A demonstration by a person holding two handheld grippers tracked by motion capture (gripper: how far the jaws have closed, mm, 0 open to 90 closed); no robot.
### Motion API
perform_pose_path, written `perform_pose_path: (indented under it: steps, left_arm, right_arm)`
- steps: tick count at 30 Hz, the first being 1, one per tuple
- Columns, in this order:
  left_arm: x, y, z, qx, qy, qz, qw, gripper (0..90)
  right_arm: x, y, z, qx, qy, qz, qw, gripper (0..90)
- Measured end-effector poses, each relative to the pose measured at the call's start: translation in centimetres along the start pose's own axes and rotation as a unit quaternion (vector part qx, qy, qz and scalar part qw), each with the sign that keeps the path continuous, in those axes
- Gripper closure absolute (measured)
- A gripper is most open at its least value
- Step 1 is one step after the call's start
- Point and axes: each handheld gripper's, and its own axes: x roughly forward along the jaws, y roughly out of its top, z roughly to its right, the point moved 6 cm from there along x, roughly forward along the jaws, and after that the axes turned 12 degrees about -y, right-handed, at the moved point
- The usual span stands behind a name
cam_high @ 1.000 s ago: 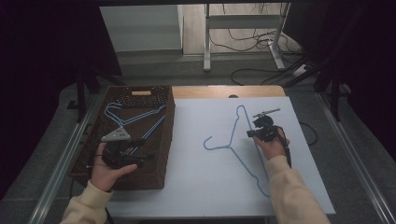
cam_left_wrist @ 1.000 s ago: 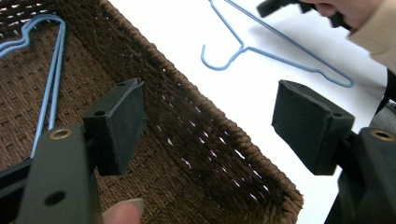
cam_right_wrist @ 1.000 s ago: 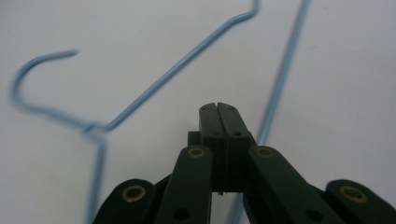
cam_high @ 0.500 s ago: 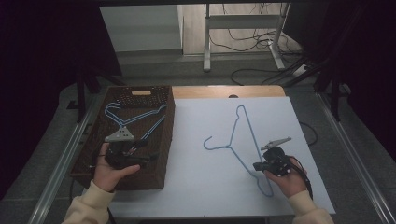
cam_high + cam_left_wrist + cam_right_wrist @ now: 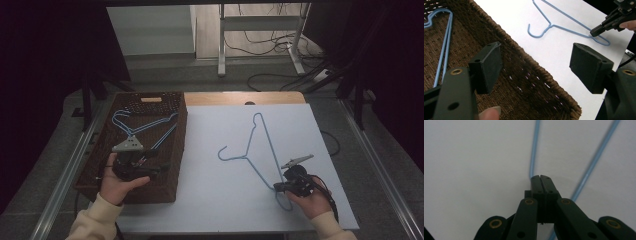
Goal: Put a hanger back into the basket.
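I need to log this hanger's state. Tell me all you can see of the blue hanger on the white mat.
The blue hanger is thin wire, lying flat on the white mat, hook toward the wicker basket. The right gripper, jaws shut, is clamped on the wire at its rounded near corner.

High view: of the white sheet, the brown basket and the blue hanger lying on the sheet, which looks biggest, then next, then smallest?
1. White sheet: largest.
2. Brown basket: next.
3. Blue hanger on the sheet: smallest.
All lie at table level, so nearness hardly skews this.
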Motion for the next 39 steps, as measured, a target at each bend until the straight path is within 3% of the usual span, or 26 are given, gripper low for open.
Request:
perform_pose_path:
  steps: [5,11,16,24,29,34,39]
  left_arm:
    - [0.1,-0.1,0.0,0.000,0.000,-0.002,1.0000,25.4]
    - [0.1,-0.1,0.0,0.000,0.000,-0.001,1.0000,25.4]
    - [0.1,-0.1,0.0,0.000,0.001,-0.002,1.0000,25.4]
    - [0.2,-0.1,-0.1,0.001,0.001,-0.005,1.0000,25.4]
    - [0.2,-0.1,-0.1,0.000,0.001,-0.004,1.0000,25.4]
    - [0.1,-0.2,-0.2,-0.001,0.002,-0.004,1.0000,25.4]
    - [0.1,-0.1,-0.2,-0.001,0.003,-0.003,1.0000,25.4]
  right_arm:
    - [0.2,-0.4,-0.3,0.000,0.010,-0.009,0.9999,90.0]
    - [0.1,-0.4,-3.5,-0.027,0.053,-0.008,0.9982,90.0]
    - [0.8,0.4,-6.4,-0.061,0.070,-0.012,0.9956,90.0]
    - [1.7,1.8,-8.7,-0.066,0.089,0.001,0.9938,90.0]
    - [2.3,2.8,-10.1,-0.082,0.092,0.012,0.9922,90.0]
    - [2.4,3.5,-9.7,-0.086,0.089,0.021,0.9921,90.0]
    - [2.2,5.9,-5.9,-0.052,0.047,0.052,0.9962,90.0]
